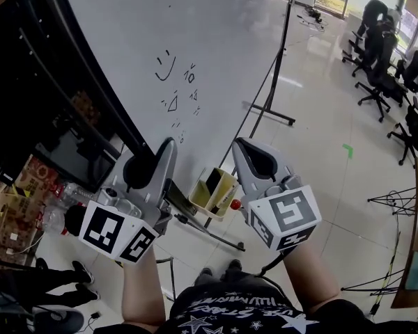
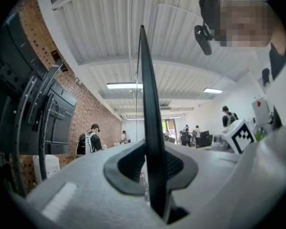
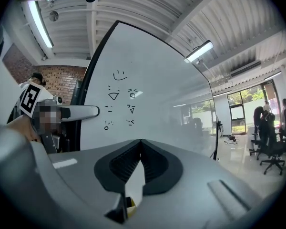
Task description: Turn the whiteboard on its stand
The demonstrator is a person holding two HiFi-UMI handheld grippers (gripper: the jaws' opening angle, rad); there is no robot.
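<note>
Your left claw [image 1: 166,145] has a pale grey moulded shell with a black oval recess on its back; the left cube [image 1: 117,232] at its rear shows black-and-white square markers on white faces; your right claw [image 1: 242,145] has the same grey shell, and the right cube [image 1: 285,218] is marked likewise, with a thin black cable [image 1: 270,264] under it; the pads [image 3: 155,163] are black and finely ribbed; you wear a short-sleeved black T-shirt [image 1: 230,312] printed with white stars and lettering, and dark shoes [image 1: 219,275].

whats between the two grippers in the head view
A yellow tray at the whiteboard's lower edge, with a red knob beside it; the head view shows it.
</note>
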